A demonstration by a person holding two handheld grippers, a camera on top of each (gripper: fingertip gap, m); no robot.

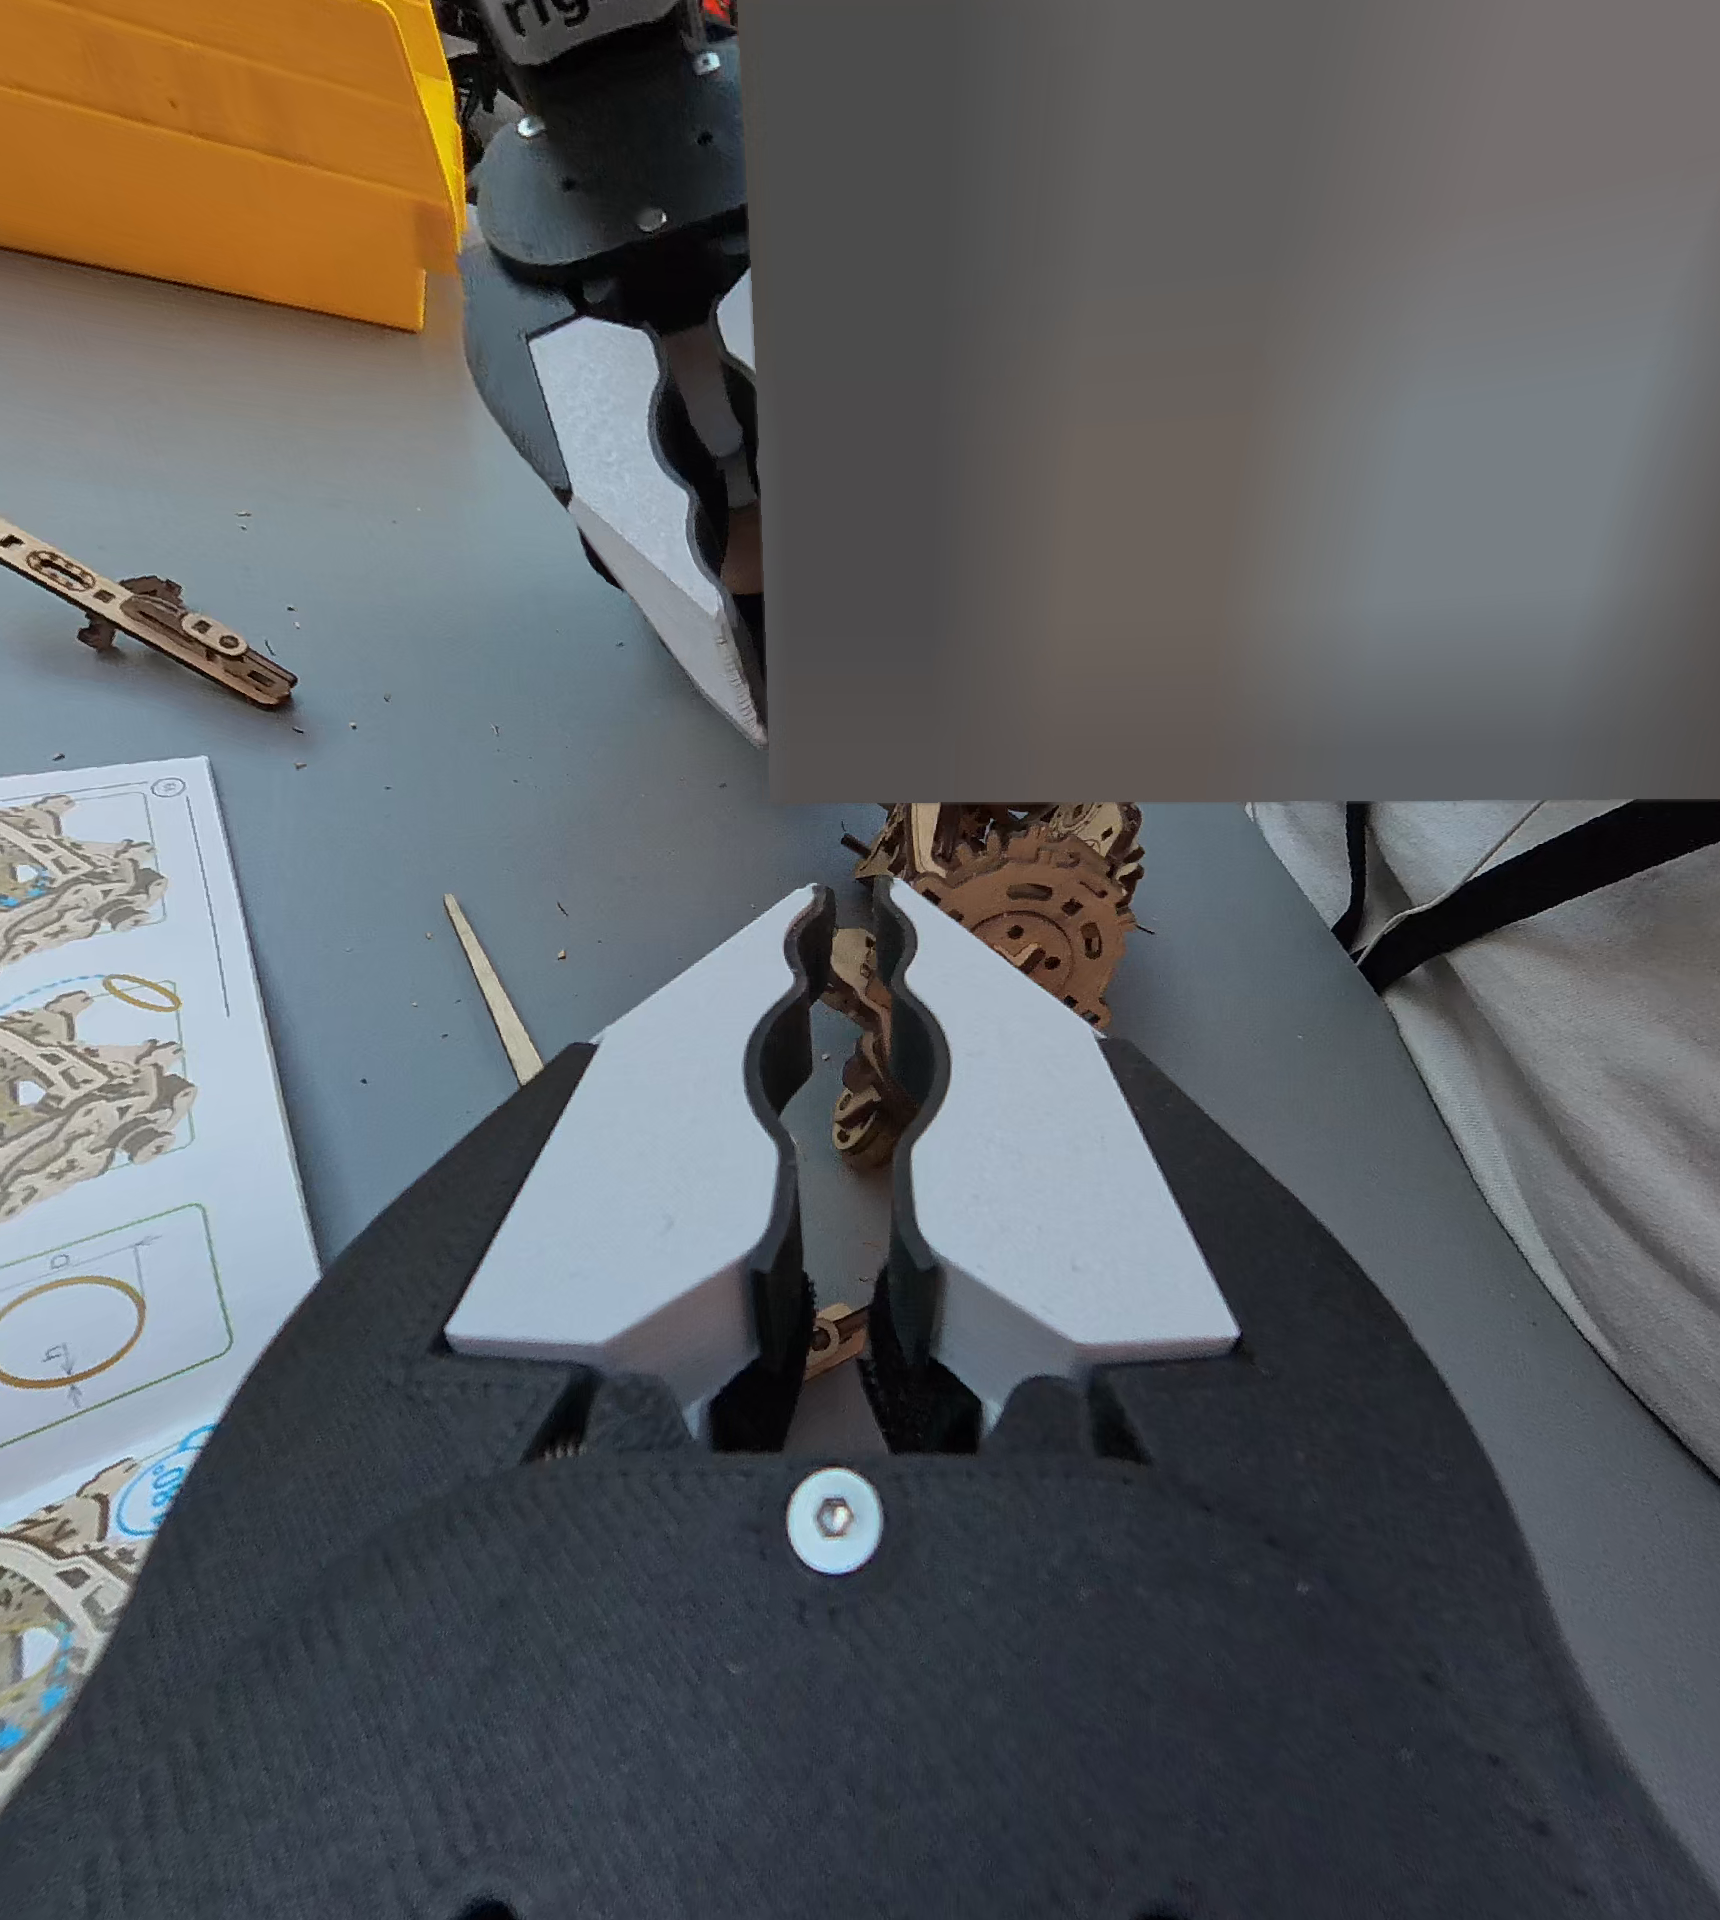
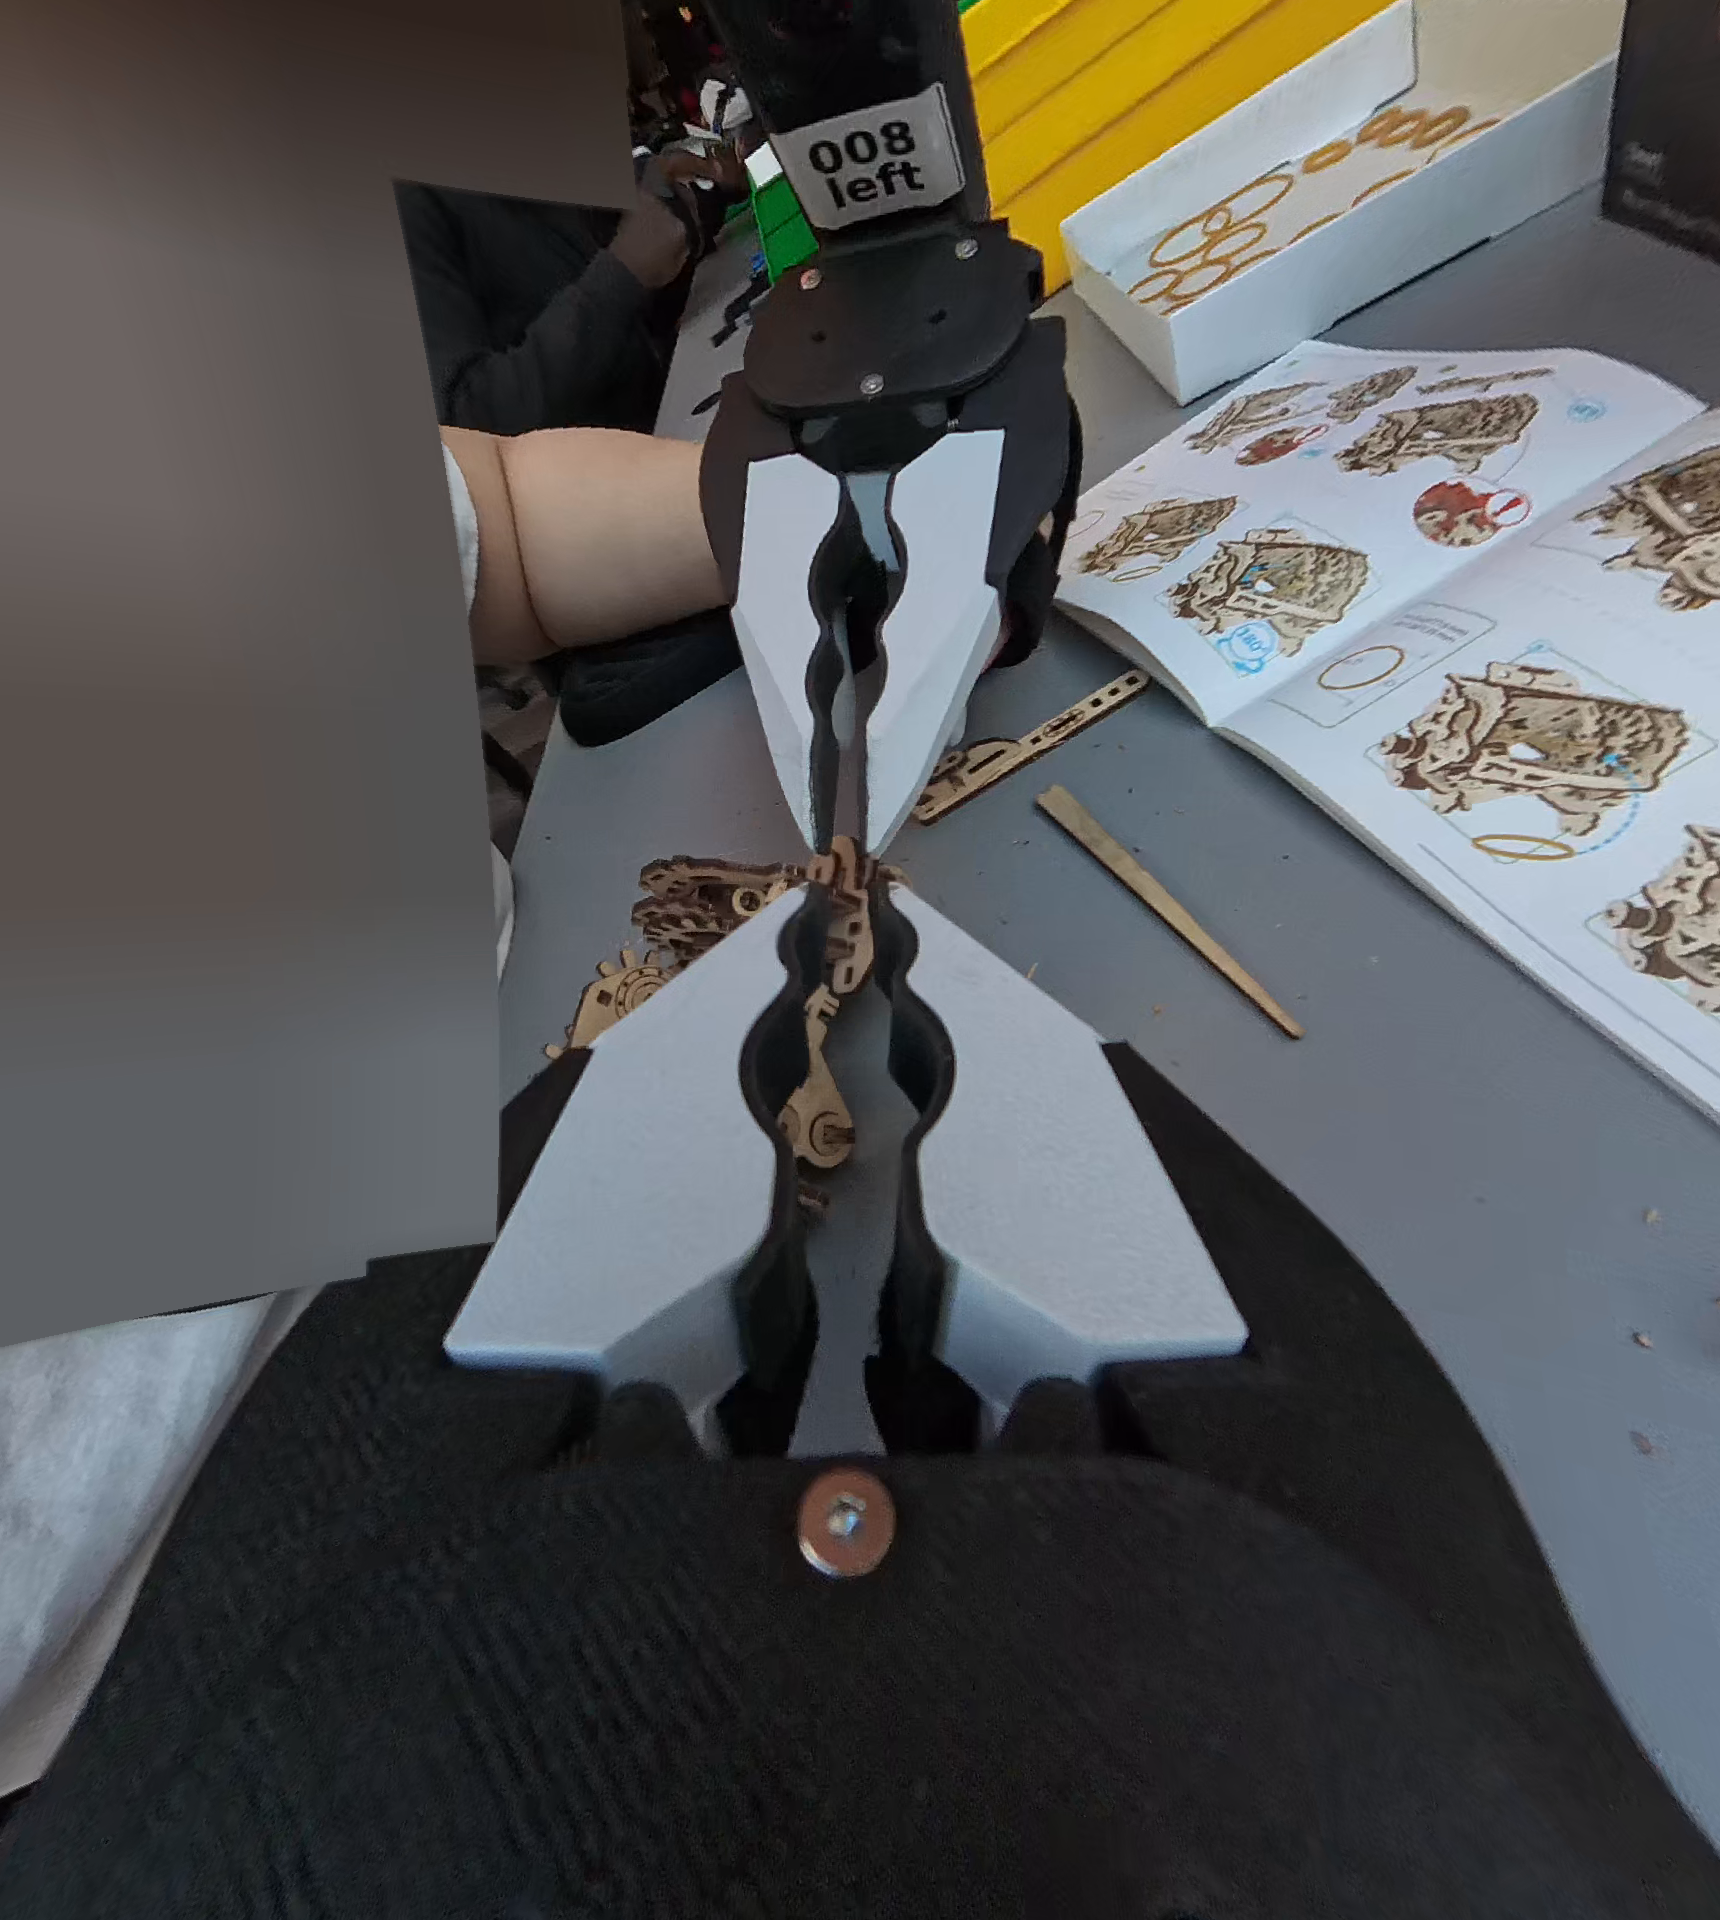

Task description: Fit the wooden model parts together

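Observation:
My right gripper (image 2: 848, 909) is shut on a light wooden lever part (image 2: 820, 1117) that runs along its jaws. My left gripper (image 2: 840, 831) comes in from the far side, tip to tip with the right one. It is shut on a small darker wooden piece (image 2: 840, 878) that meets the lever's end. In the left wrist view my left gripper (image 1: 854, 896) shows a wooden part (image 1: 861, 1081) in the gap between its fingers. One right gripper finger (image 1: 627, 468) shows beyond; the rest is hidden. A wooden gear assembly (image 1: 1032, 914) lies on the grey table just under the tips and also shows in the right wrist view (image 2: 690, 914).
An open instruction booklet (image 2: 1458, 675) (image 1: 56, 1091), a slotted wooden strip (image 1: 108, 603) (image 2: 1032, 738) and a thin wooden stick (image 2: 1168, 904) (image 1: 497, 987) lie nearby. A white tray of rubber bands (image 2: 1251, 312) and yellow bins (image 1: 160, 156) stand behind. A person's forearm (image 2: 586, 540) is close. Left and right tips are no more than a few centimetres apart. The thin wooden stick (image 2: 1168, 904) is about equally far from each gripper, around 8 cm. Look for it in the left wrist view (image 1: 511, 1044) too.

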